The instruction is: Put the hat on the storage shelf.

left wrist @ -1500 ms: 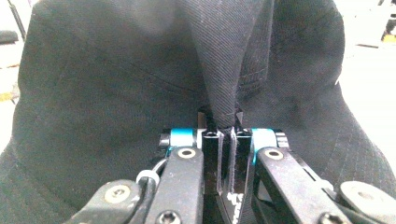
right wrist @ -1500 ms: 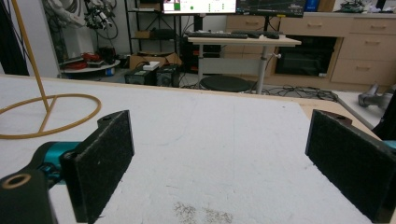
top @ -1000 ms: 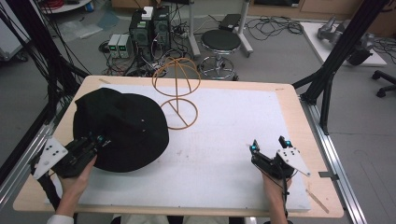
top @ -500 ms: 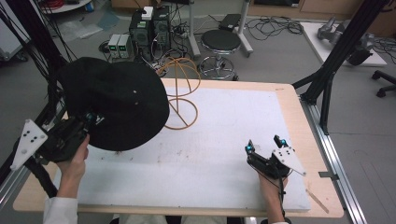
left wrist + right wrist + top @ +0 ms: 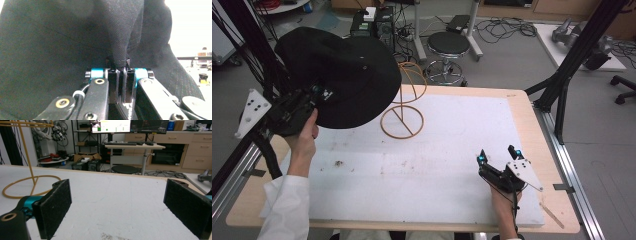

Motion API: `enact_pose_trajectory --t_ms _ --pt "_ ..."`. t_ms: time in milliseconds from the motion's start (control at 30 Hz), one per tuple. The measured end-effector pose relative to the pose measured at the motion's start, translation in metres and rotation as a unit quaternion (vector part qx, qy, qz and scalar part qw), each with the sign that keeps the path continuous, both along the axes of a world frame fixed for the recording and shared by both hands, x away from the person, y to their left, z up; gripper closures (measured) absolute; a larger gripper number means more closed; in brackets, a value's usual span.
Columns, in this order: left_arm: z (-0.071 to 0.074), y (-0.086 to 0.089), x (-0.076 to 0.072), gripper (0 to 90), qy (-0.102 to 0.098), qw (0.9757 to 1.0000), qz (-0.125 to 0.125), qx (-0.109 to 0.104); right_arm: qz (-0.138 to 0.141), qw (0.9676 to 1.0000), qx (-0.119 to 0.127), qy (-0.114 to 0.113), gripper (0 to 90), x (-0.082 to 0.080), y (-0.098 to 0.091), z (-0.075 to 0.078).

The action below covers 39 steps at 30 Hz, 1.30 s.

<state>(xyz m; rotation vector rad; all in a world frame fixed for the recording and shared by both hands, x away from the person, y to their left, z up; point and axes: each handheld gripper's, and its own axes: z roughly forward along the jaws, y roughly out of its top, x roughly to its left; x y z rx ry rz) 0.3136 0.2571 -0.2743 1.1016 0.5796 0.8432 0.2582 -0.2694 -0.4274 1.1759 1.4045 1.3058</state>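
Left hand-held gripper (image 5: 314, 95) pinching a fold of the black hat (image 5: 343, 75), jaws pressed tight on the fabric; hat lifted off the table (image 5: 522, 107), hanging above its far left corner, next to the yellow wire stand (image 5: 404, 110). Right hand-held gripper (image 5: 498, 156) resting near right on the white mat (image 5: 437, 150), jaws spread, nothing between.

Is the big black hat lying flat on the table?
No, the black hat hangs in the air, pinched by the left gripper, above the white table.
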Motion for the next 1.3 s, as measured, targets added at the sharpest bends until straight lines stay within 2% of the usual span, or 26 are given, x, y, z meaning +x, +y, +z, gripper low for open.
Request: enact_pose_trajectory --t_ms 33,167,300,500,533,667,767,800,867,933,967,1000,1033,1133,1200,1233,1300 --pt "0.004 -0.006 0.007 86.5 0.003 1.0 -0.005 0.0 0.002 1.0 -0.001 -0.002 7.1 0.0 0.0 0.0" --pt "0.011 -0.013 0.02 86.5 0.016 0.9996 -0.022 0.0 0.003 1.0 -0.006 -0.003 7.1 0.0 0.001 0.0" --pt "0.017 -0.019 0.03 86.6 0.024 0.9993 -0.027 0.006 0.002 1.0 -0.006 -0.006 7.1 -0.001 0.001 0.0" --pt "0.029 -0.034 0.041 86.5 0.021 0.9991 -0.034 0.018 0.004 1.0 -0.004 -0.007 7.1 0.0 0.001 0.0" --pt "0.035 -0.043 0.045 86.5 0.02 0.9988 -0.036 0.025 0.003 1.0 -0.001 -0.007 7.1 0.0 0.001 0.0" --pt "0.044 -0.056 0.052 86.5 0.019 0.9981 -0.05 0.033 0.001 0.9999 0.003 -0.01 7.1 -0.001 0.0 0.001" --pt "0.057 -0.074 0.066 86.5 0.027 0.9961 -0.062 0.056 0.001 0.9999 0.002 -0.01 7.1 0.0 0.0 0.001" --pt "0.057 -0.074 0.066 86.5 0.027 0.9961 -0.062 0.056 0.002 0.9999 0.002 -0.011 7.1 0.0 0.0 0.001" --pt "0.062 -0.081 0.076 86.5 0.037 0.9946 -0.066 0.07 0.003 0.9999 0.001 -0.01 7.1 0.0 0.0 0.001" --pt "0.067 -0.087 0.085 86.5 0.046 0.9937 -0.066 0.077 0.004 0.9999 0.002 -0.01 7.1 0.0 0.0 0.001" --pt "0.072 -0.091 0.094 86.5 0.057 0.993 -0.072 0.075 0.004 0.9999 0.003 -0.01 7.1 0.0 0.0 0.001" --pt "0.072 -0.091 0.094 86.5 0.057 0.993 -0.072 0.075 0.004 0.9999 0.003 -0.01 7.1 0.0 0.0 0.001" --pt "0.077 -0.094 0.103 86.5 0.069 0.9919 -0.072 0.079 0.004 0.9999 0.003 -0.009 7.1 0.0 0.0 0.0" --pt "0.08 -0.097 0.11 86.4 0.081 0.9907 -0.065 0.088 0.005 0.9999 0.003 -0.009 7.1 0.001 0.0 0.0" --pt "0.08 -0.099 0.117 86.3 0.097 0.9887 -0.062 0.096 0.006 0.9999 0.001 -0.01 7.1 0.001 -0.001 0.0" --pt "0.079 -0.101 0.121 86.3 0.107 0.9869 -0.055 0.107 0.007 0.9999 -0.001 -0.01 7.1 0.001 -0.001 0.0" --pt "0.075 -0.103 0.124 86.3 0.117 0.9852 -0.054 0.113 0.01 0.9999 0.001 -0.008 7.1 0.001 0.0 0.0"
